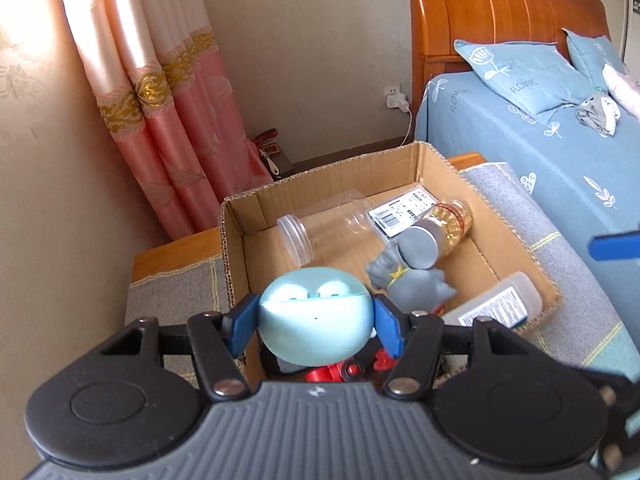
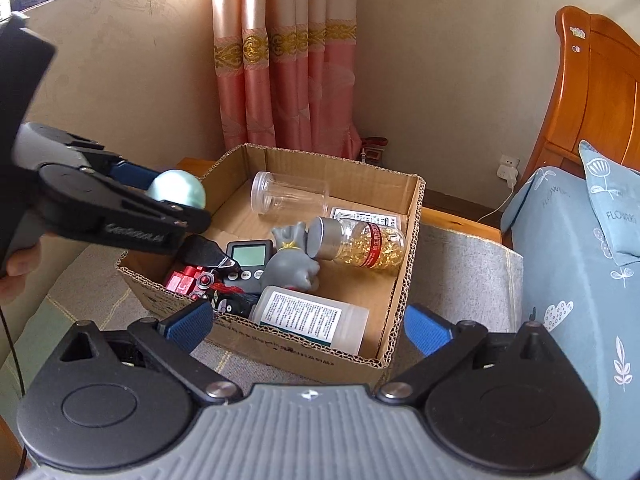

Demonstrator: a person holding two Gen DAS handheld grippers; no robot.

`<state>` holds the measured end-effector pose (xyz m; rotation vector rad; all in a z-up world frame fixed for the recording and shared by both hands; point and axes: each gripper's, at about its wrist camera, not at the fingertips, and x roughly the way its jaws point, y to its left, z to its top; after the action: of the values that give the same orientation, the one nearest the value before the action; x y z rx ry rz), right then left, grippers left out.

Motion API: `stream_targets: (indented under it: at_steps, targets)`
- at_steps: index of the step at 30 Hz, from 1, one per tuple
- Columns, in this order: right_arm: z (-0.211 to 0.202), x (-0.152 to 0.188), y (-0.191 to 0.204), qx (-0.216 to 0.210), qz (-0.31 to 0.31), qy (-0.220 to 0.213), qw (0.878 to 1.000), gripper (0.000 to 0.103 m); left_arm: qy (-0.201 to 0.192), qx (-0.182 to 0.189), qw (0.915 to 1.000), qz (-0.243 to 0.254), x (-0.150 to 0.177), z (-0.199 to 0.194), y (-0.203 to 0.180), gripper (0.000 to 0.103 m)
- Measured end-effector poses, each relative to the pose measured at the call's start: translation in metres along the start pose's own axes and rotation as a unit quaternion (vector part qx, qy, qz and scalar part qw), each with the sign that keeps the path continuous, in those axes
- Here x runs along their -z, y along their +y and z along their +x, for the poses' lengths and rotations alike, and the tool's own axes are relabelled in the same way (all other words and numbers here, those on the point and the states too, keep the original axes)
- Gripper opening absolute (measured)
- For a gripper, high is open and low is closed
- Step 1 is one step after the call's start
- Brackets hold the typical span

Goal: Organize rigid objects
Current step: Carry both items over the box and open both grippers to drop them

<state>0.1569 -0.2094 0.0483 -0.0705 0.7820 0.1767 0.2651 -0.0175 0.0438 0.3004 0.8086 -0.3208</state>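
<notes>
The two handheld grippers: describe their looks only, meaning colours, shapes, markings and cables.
Both match. The left gripper and right gripper each have a ribbed grey body, black linkage arms with silver pivot bolts, round black side housings and blue textured finger pads. The right wrist view shows embossed lettering on the left gripper's black arm, unreadable, a thin black cable hanging at the left edge, and a bare hand.

Wooden table (image 2: 460,218); grey cloth (image 2: 460,272) spread on it; cardboard box (image 2: 404,280) atop cloth
</notes>
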Motion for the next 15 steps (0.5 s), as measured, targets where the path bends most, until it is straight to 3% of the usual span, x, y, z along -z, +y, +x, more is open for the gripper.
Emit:
stream_targets:
  at_steps: [7,8,11,15]
  targets:
    - [-0.011,0.006,0.006,-0.002,-0.002,-0.006,1.000,0.103,0.021,-0.009,0.9994,-0.025,-0.008,0.037,0.003,0.061]
    - [-0.011,0.007,0.007,-0.001,-0.002,-0.006,1.000,0.103,0.014,-0.009,0.9993,-0.032,-0.009,0.037,0.005,0.065]
    - [-0.013,0.008,0.008,-0.003,-0.001,-0.007,1.000,0.103,-0.007,-0.018,0.9987,-0.048,-0.011,0.030,0.011,0.092]
    - [-0.015,0.010,0.011,0.005,0.001,-0.011,1.000,0.103,-0.043,-0.032,0.9972,-0.052,-0.006,0.003,0.015,0.095]
